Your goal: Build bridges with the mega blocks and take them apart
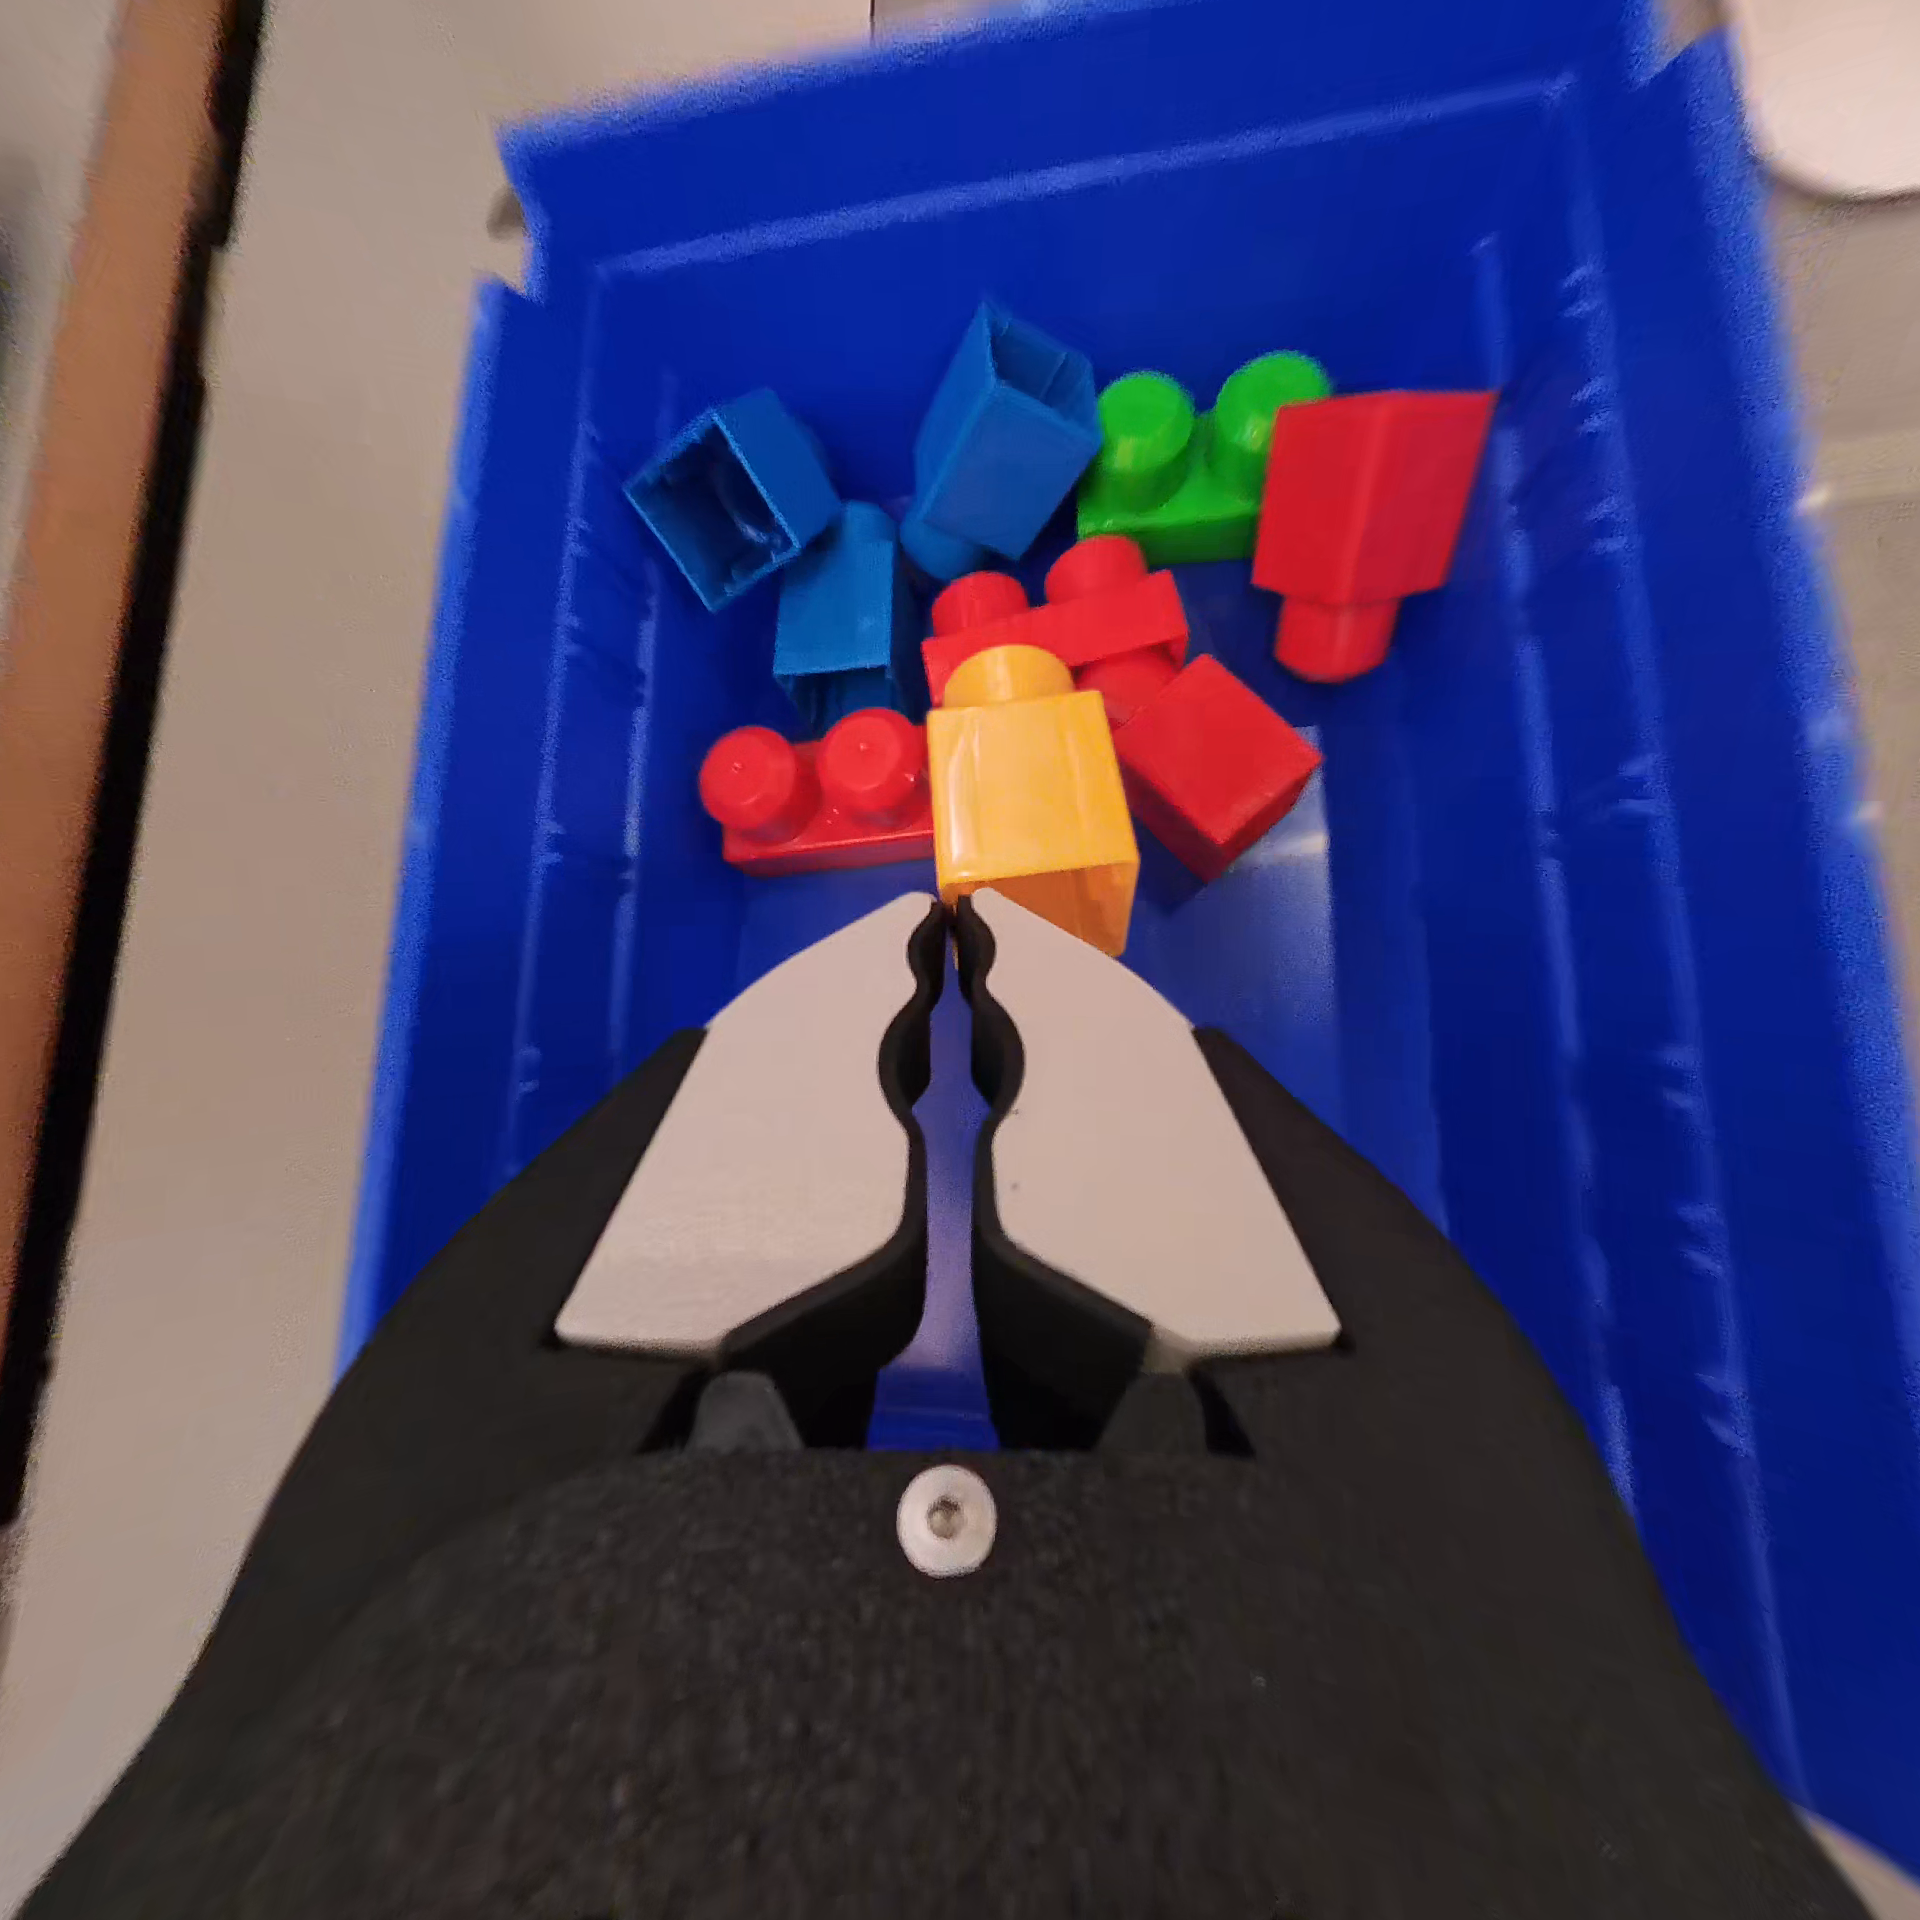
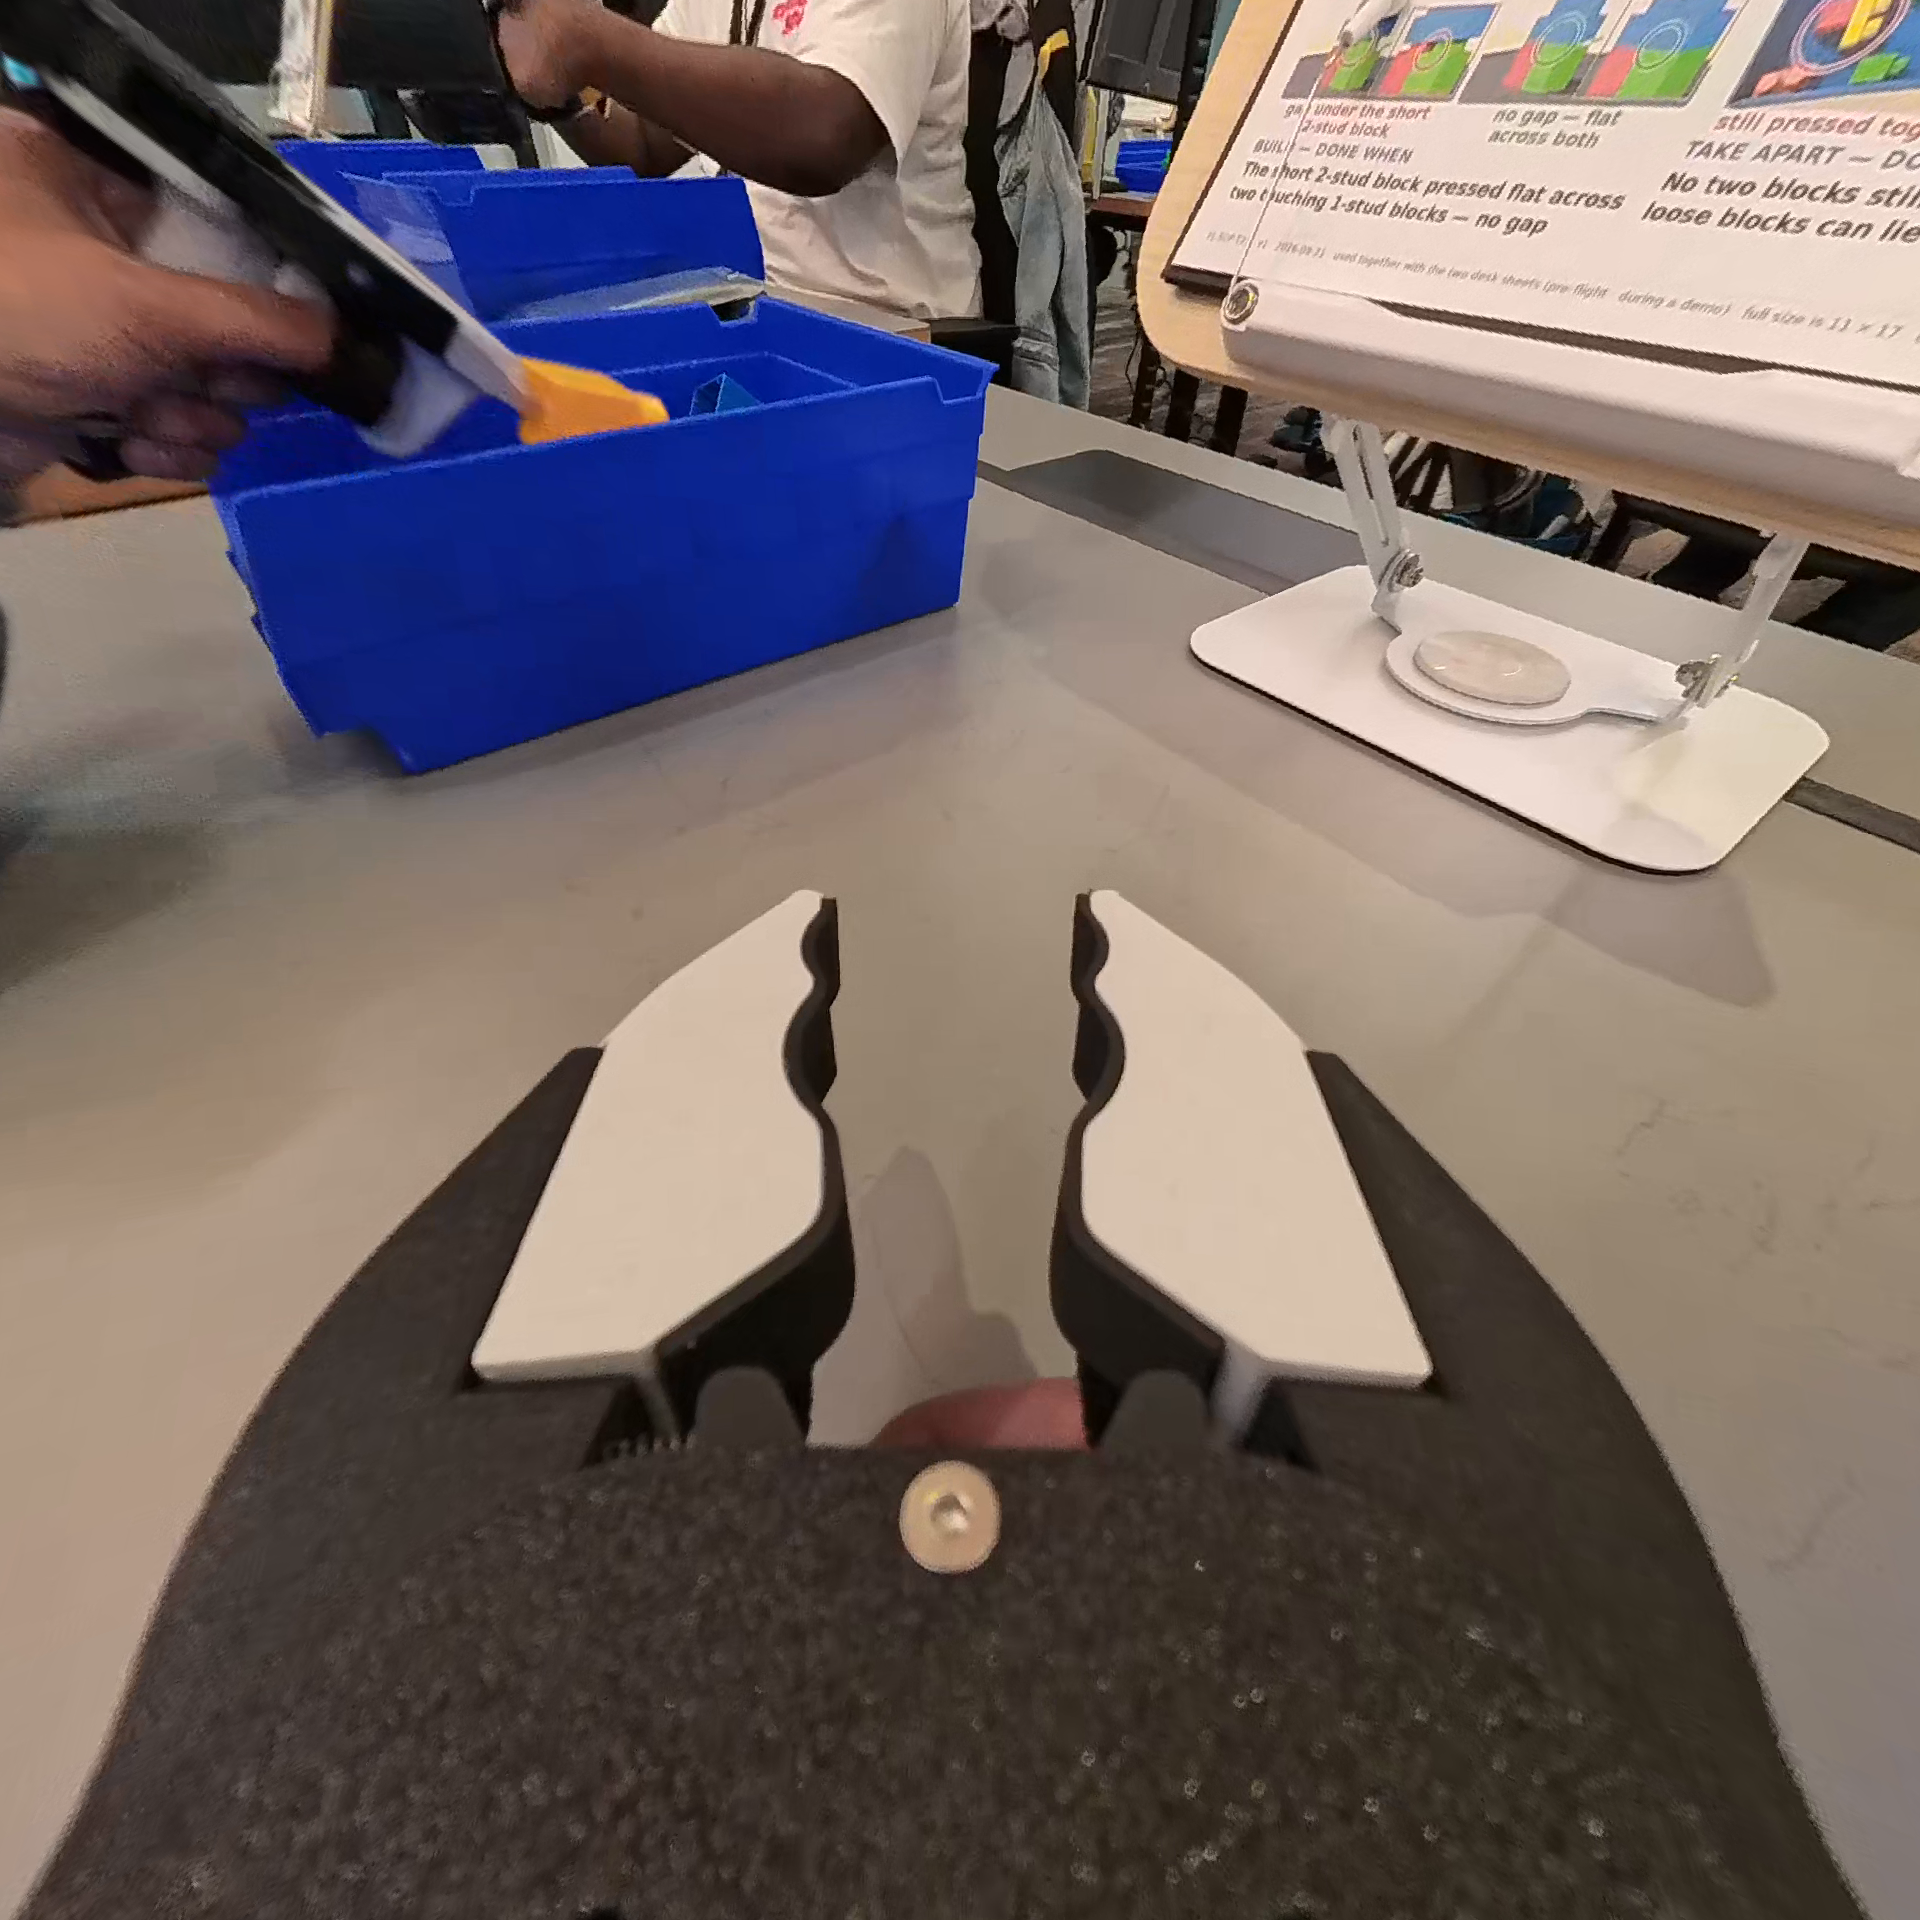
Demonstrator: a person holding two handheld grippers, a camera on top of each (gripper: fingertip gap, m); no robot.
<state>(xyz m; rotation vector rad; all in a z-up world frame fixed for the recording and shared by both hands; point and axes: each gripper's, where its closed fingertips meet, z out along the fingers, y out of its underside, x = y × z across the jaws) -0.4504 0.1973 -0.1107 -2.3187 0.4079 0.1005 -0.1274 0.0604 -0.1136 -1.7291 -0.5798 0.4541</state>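
My left gripper (image 1: 951,920) is shut on the thin lower wall of a yellow one-stud block (image 1: 1023,800), pinching it at the fingertips over the blue bin (image 1: 1558,727). The right wrist view shows the same yellow block (image 2: 587,410) held at the tip of the left gripper (image 2: 499,384), above the bin's rim (image 2: 623,582). In the bin lie several loose blocks: a red two-stud block (image 1: 821,800), a red cube (image 1: 1216,769), a green two-stud block (image 1: 1195,468) and blue blocks (image 1: 997,447). My right gripper (image 2: 954,914) is open and empty over the grey table (image 2: 1039,727).
A white stand base (image 2: 1507,707) carries a tilted board with an instruction sheet (image 2: 1558,208) at the right. More blue bins (image 2: 582,229) stand behind the near one. A person in a white shirt (image 2: 862,135) is at the back. A hand (image 2: 125,343) holds the left gripper. The left gripper's tips are roughly 35 cm from the right gripper's.
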